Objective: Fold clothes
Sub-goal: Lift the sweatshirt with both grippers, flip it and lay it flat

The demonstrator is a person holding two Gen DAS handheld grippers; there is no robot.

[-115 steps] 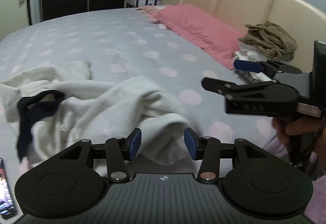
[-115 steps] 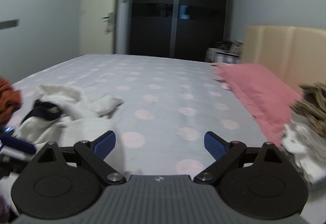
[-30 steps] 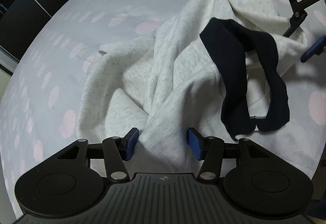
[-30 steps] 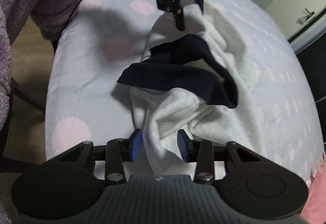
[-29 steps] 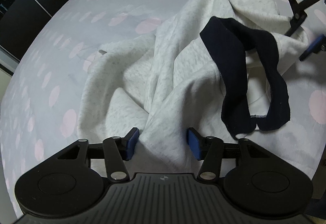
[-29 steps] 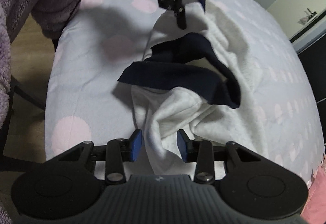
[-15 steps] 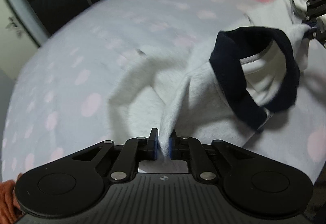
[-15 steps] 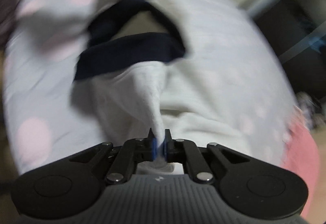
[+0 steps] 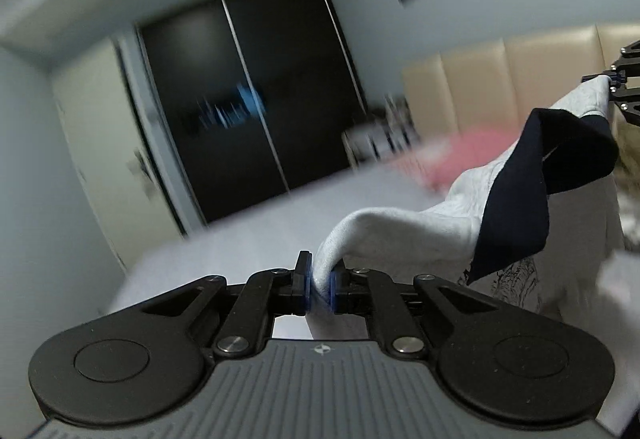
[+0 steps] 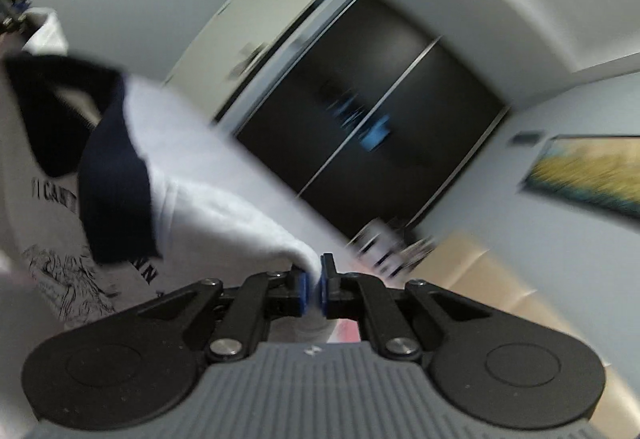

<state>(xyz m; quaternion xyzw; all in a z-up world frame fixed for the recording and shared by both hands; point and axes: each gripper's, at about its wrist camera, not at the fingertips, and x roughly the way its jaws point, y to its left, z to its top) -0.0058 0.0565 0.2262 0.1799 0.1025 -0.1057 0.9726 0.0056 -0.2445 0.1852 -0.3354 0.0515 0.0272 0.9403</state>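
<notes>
My left gripper (image 9: 319, 285) is clamped on a pinch of the white sweatshirt (image 9: 404, 231), blue pads pressed against the fabric from both sides. My right gripper (image 10: 313, 289) is pinched the same way on the opposite shoulder, and from the left wrist camera I can see it at the far edge with cloth in its tips. The garment hangs in the air between the two, above the bed (image 9: 248, 235) — its navy collar (image 9: 532, 179) droops in a loop near the middle, and a black printed drawing with lettering (image 10: 68, 271) shows on the chest. Behind, blurred, are the dark wardrobe doors (image 9: 248, 111), the beige headboard (image 9: 500, 79) and a framed painting (image 10: 592, 175).
</notes>
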